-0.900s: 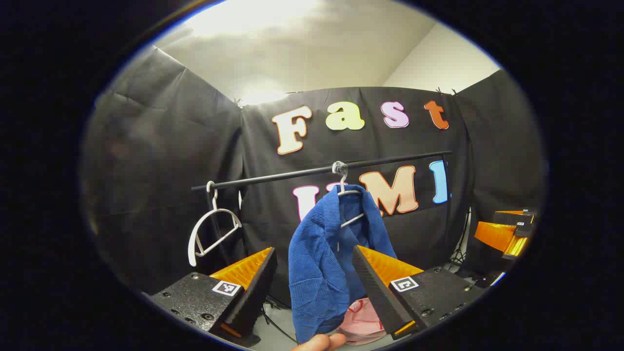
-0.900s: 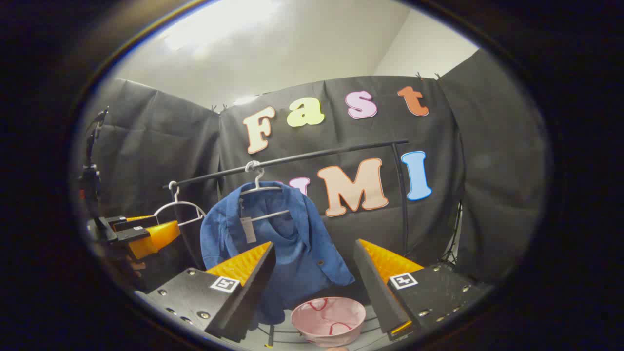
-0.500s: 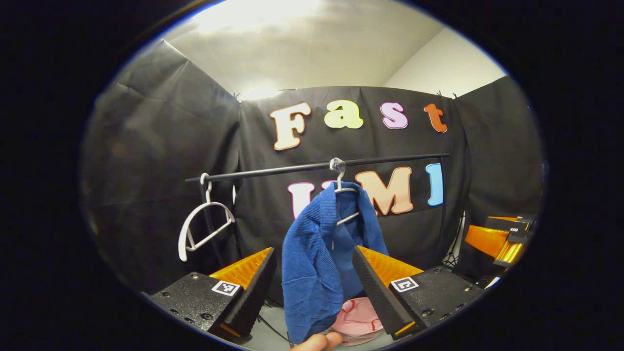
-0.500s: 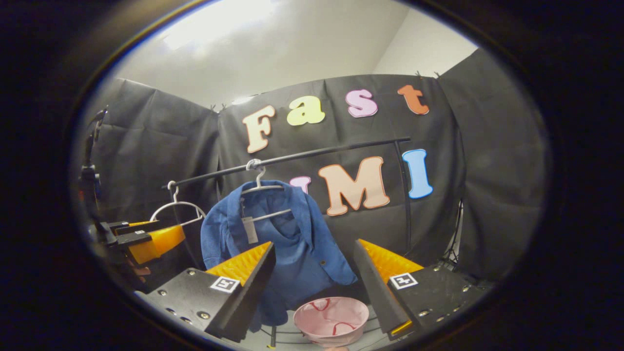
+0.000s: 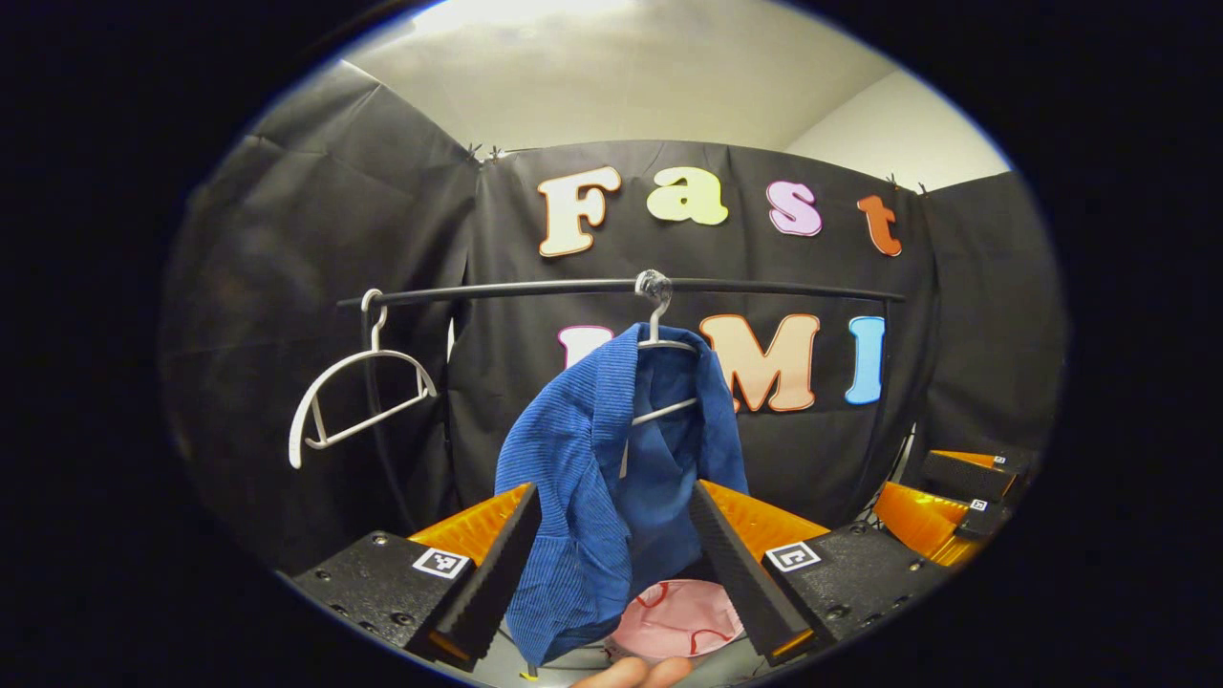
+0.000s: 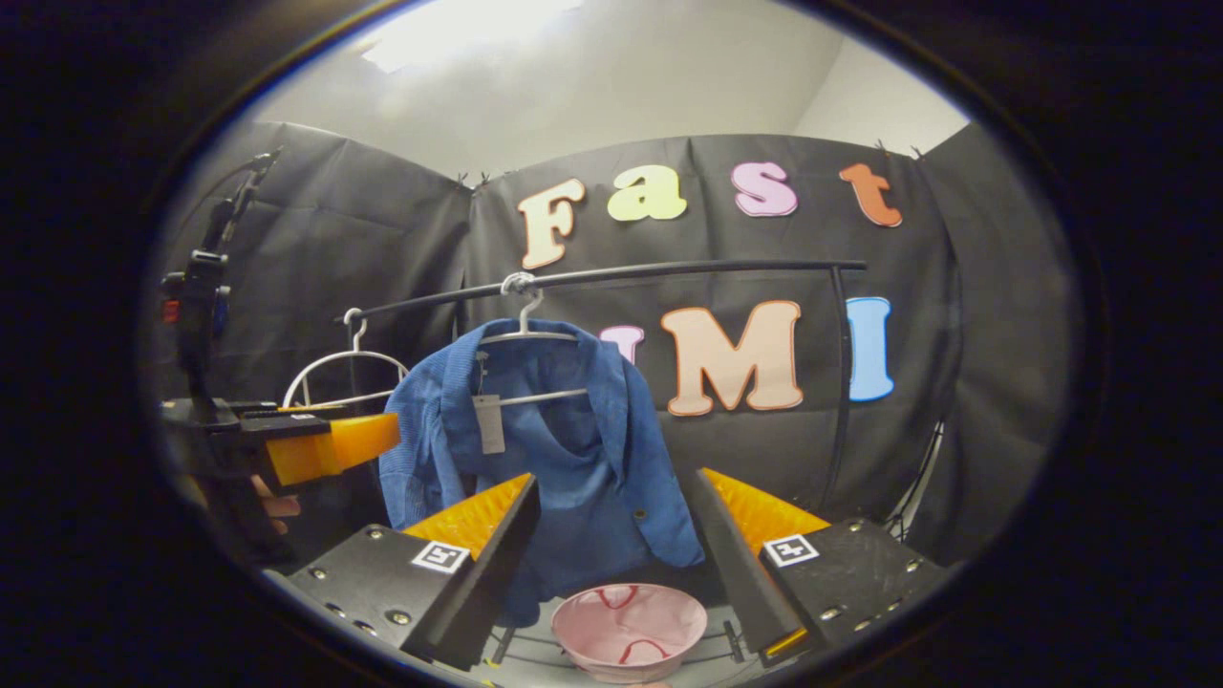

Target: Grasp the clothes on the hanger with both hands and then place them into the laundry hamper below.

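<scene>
A black clothes rail (image 5: 611, 287) spans the booth w/ a blue jacket (image 6: 554, 459) on a white hanger (image 6: 524, 334), directly above the pink laundry hamper (image 6: 631, 631) on the floor. A bare white hanger (image 5: 354, 401) hangs near the rail's end. Step in hand looks like the approach: left gripper (image 5: 616, 564) and right gripper (image 6: 616, 564) both have jaws wide apart, nothing between them, short of the fabric. Next: each side must close in on a shoulder and clamp. Right gripper view shows the jacket's front & tag; left gripper view sees it edge-on.
</scene>
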